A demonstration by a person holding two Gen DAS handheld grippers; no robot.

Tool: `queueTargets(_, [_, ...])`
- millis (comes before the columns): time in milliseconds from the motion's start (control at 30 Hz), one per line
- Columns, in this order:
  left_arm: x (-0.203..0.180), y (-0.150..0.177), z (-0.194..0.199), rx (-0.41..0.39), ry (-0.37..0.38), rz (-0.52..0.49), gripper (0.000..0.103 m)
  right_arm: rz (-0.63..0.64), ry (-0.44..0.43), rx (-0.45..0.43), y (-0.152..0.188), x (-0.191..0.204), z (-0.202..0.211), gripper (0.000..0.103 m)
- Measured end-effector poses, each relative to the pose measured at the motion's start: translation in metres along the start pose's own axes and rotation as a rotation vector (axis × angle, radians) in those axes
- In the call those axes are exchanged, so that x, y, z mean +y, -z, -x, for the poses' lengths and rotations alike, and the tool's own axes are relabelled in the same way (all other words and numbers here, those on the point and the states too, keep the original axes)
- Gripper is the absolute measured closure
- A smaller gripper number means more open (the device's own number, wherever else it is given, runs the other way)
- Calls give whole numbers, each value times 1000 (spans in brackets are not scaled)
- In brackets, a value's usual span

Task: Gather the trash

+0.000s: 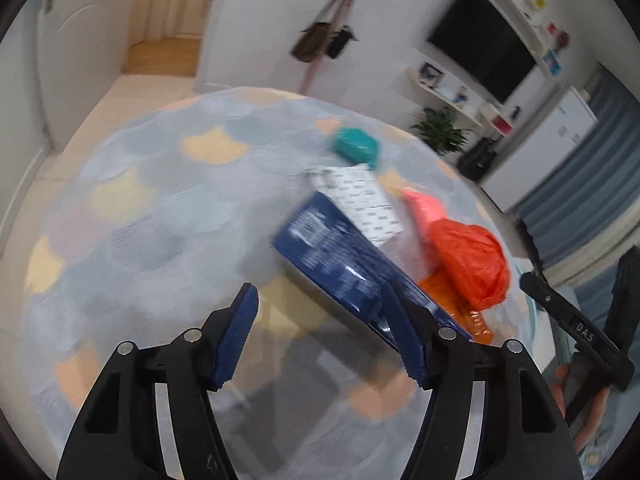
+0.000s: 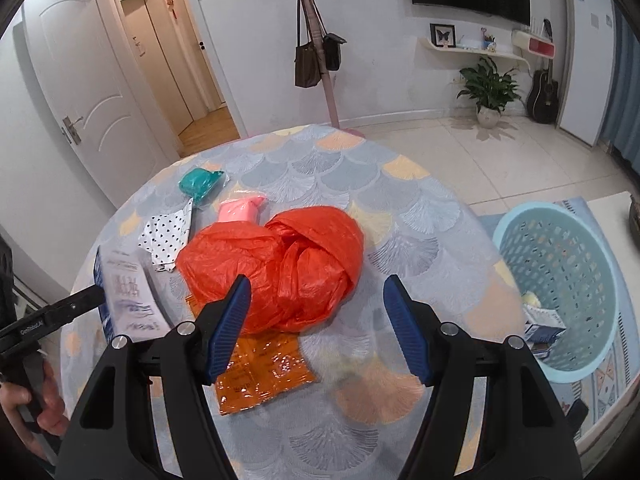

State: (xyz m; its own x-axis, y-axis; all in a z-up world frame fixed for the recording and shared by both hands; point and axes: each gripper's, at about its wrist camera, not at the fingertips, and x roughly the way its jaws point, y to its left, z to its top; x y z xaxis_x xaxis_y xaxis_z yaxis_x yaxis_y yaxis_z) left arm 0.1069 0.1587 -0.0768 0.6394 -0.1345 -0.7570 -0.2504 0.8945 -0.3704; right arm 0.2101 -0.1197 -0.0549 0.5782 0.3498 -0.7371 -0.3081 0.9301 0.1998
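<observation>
On the round surface [image 2: 400, 208] lies trash: a red bag [image 2: 288, 256], an orange packet [image 2: 260, 376] under it, a blue box [image 1: 340, 264], a pink pack [image 2: 240, 210] and a teal wrapper [image 2: 200, 184]. The left gripper [image 1: 320, 312] is part open, its right finger [image 1: 400, 328] over the box, nothing clamped. The right gripper [image 2: 316, 304] hangs part open and empty over the bag. A basket [image 2: 560, 296] stands on the floor.

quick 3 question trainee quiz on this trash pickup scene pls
1. True or false: the orange plastic bag lies on the round table.
2. Where is the light blue basket? A on the table, B on the floor beside it, C on a shelf.
3. Fill in: under the orange bag lies a flat orange ____.

Key: 1 true; 2 B; 3 packet.
</observation>
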Motion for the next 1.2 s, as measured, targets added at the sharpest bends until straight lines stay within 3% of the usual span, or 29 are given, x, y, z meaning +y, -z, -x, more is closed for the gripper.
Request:
queueTargets(67, [7,5,6,5,-4,33,40,-7,-4,5,1,0,-2,38])
queueTargets(200, [5,14,3,31,64,98,22,-9,-12,9,2,-1,-5,38])
queueTargets(367, [-8,17,-16,68,88,135,20,-1,-13,10,4,-3,-4,38])
queueTargets(533, [-4,27,-5,42,-38,108,18,-10,-7,7,6,-10,-3,38])
queueTargets(600, [2,31,-1,43,-138,89,23,-23,-16,10,6,-12,-4,38])
queueTargets(633, [5,32,0,46,-149,91,24,-22,-22,10,7,-11,-4,38])
queueTargets(700, [12,33,7,38,-93,139,25,-15,-25,7,8,-9,-3,38])
queueTargets(800, [13,29,17,-6,56,210,23,0,-32,2,9,-5,-1,38])
queueTargets(867, [8,28,17,-26,82,246,20,5,-32,0,10,-4,0,38])
queueTargets(933, [-4,25,3,-23,64,260,20,1,-35,2,10,-5,0,38])
queueTargets(1000, [-17,18,-16,-3,-28,237,20,3,-30,2,9,-6,0,38])
queueTargets(1067, [-28,15,-29,4,-74,223,18,13,-21,2,8,-6,0,38])
queueTargets(1200, [-53,6,-54,1,-211,111,17,20,-22,-3,1,-9,-3,38])
